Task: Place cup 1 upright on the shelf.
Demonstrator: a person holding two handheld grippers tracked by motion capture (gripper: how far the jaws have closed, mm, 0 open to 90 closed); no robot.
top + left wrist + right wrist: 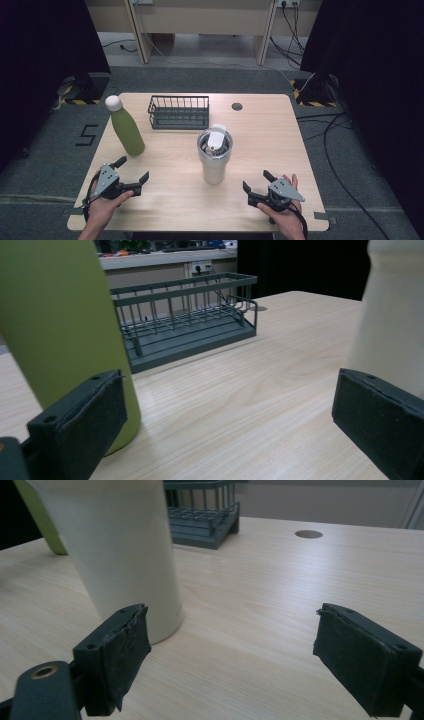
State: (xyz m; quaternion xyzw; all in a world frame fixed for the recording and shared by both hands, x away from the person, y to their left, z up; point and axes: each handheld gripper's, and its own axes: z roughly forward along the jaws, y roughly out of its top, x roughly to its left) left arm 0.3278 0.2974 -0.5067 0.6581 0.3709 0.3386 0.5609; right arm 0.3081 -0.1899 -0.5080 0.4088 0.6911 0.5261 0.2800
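Left gripper (134,174) sitting at the near left of the wooden table (260,150), held in a hand (102,207), jaws spread wide with nothing between them. Same deal on the other side: right gripper (254,181) at the near right, gripped by the other hand (285,220), jaws wide apart and empty too. Both resting low over the tabletop, well apart from each other.

Between them, a bit farther back: cream tumbler (214,155) standing upright near the middle of the table, with a clear lid and a white flip tab on top. Looms close in the right gripper view, tumbler (120,550) just past the left-hand jaw, not touching as far as can be told.

Green bottle (126,129) with a white cap standing upright at the left side of the table, beyond the left gripper. Shows huge in the left gripper view, bottle (60,325) right behind the left-hand jaw, tumbler (390,315) off at the right edge.

Dark wire basket (179,112) at the far middle of the table, empty, behind the tumbler. Small round cable hole (237,106) just to its right.
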